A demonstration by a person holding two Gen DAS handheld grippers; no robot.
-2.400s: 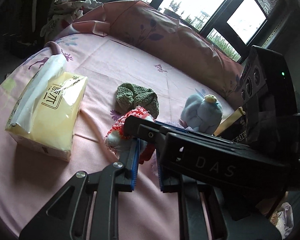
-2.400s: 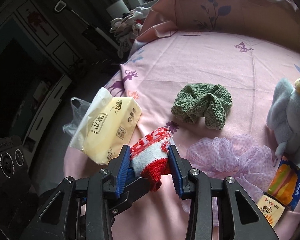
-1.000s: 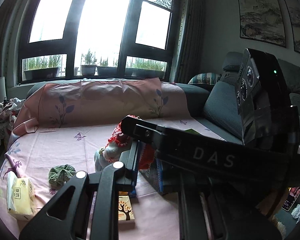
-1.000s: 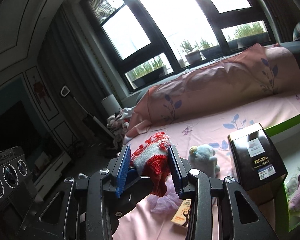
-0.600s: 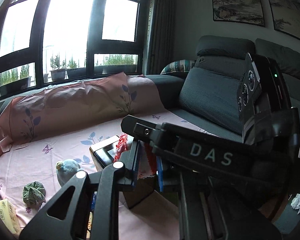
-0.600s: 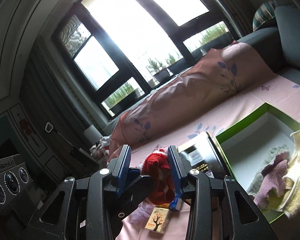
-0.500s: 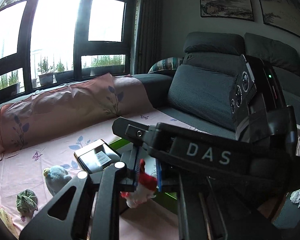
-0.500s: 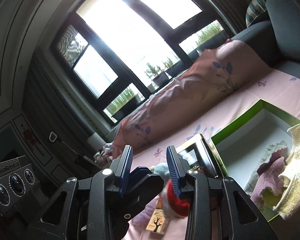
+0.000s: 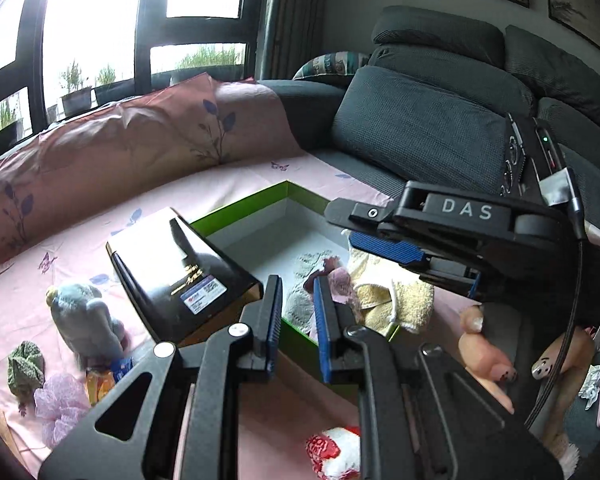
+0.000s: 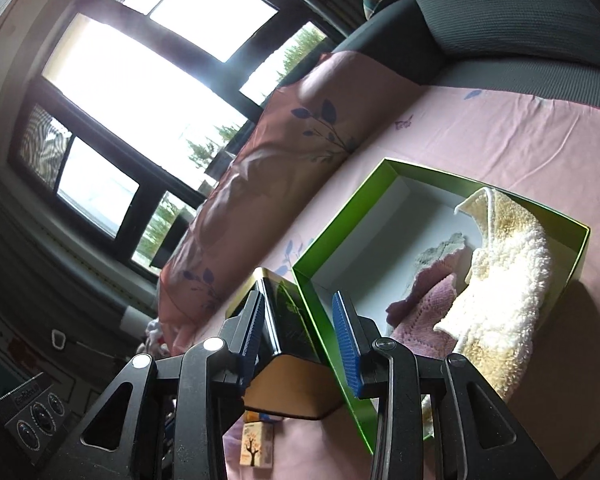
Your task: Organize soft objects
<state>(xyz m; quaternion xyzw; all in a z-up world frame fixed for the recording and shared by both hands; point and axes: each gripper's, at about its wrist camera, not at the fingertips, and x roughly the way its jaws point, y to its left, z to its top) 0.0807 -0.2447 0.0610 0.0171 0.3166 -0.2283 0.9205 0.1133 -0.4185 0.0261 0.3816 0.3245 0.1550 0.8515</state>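
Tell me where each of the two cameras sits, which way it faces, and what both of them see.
Left wrist: on the left gripper, looking forward and down at the green box, black box and sofa; its open fingers and the right gripper with the person's hand show.
Right wrist: on the right gripper, rolled, facing the window; its open fingers show.
Shared: green box, cream towel, black box.

Towel [image 10: 504, 272] in box [image 10: 340, 216]; tin [image 9: 176, 268] left beside it.

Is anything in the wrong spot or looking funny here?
Yes. The red-and-white knitted toy lies on the pink sheet, outside the green box that holds the other soft cloths. Both grippers are open and empty.
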